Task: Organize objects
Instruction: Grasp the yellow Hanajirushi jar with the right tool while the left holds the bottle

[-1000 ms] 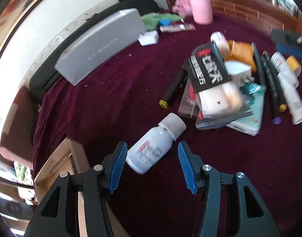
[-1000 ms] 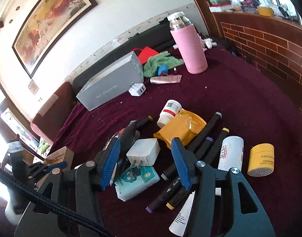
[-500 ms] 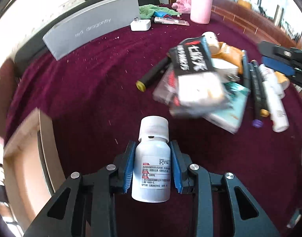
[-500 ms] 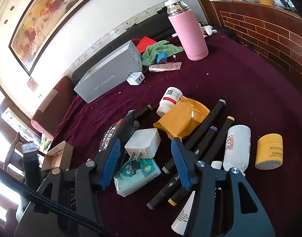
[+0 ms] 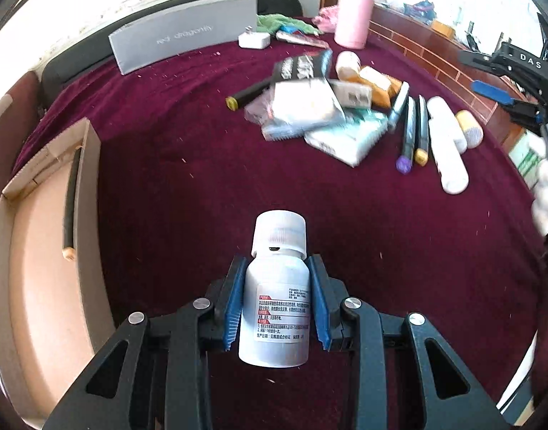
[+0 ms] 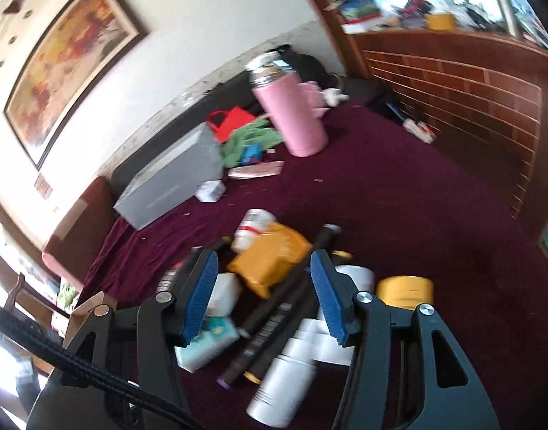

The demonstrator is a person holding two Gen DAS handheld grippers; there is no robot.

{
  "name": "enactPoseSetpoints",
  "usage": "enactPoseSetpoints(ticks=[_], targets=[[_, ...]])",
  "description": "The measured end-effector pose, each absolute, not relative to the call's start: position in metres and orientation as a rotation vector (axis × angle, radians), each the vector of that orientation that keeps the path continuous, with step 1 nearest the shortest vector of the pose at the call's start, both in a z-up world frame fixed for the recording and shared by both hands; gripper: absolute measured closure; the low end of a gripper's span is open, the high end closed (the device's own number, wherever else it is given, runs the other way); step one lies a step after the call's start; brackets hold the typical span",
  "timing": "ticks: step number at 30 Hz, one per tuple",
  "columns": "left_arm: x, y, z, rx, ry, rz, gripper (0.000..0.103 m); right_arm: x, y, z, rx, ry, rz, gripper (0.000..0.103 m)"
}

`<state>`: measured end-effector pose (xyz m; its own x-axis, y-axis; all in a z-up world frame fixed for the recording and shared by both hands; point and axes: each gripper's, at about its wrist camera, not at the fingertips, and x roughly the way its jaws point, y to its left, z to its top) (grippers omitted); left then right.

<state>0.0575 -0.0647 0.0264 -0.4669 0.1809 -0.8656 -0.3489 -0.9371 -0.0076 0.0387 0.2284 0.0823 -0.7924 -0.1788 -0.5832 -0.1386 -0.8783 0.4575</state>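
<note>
My left gripper (image 5: 275,268) is shut on a white pill bottle (image 5: 275,301) and holds it above the maroon cloth (image 5: 173,179), cap pointing forward. A cardboard box (image 5: 41,236) with a dark marker inside lies to its left. My right gripper (image 6: 263,268) is open and empty above a pile of objects: an orange packet (image 6: 274,254), dark markers (image 6: 274,322), white tubes (image 6: 284,380), a yellow jar (image 6: 404,288) and a tissue pack (image 6: 209,340). The same pile (image 5: 327,122) shows in the left wrist view, far right of the bottle.
A grey box (image 5: 184,43) stands at the back with a white charger (image 5: 254,40) beside it. A pink flask (image 6: 292,114) and green cloth (image 6: 249,136) stand at the back. A brick ledge (image 6: 471,100) borders the right side.
My left gripper closed on the white bottle and lifted it off the cloth. My right gripper moved lower and closer over the pile, staying open.
</note>
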Motion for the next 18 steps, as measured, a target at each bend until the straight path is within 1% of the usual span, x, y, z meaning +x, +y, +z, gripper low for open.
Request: enactPoseSetpoints(ticks=[4,7,14,18], targets=[[0.064,-0.062,0.023,-1.373,0.266,2.462,0.074,0.046,0.255,0.077,1.164,-0.731,-2.879,0.050],[0.065,-0.064,0.022,-1.358,0.231,2.473,0.074,0.042,0.267,0.068,1.259,-0.758,-2.856,0.050],[0.067,-0.064,0.022,-1.342,0.243,2.494,0.074,0.023,0.262,0.044,1.460,-0.694,-2.813,0.050],[0.067,-0.062,0.022,-1.344,0.243,2.514,0.074,0.016,0.261,0.035,1.517,-0.667,-2.826,0.050]])
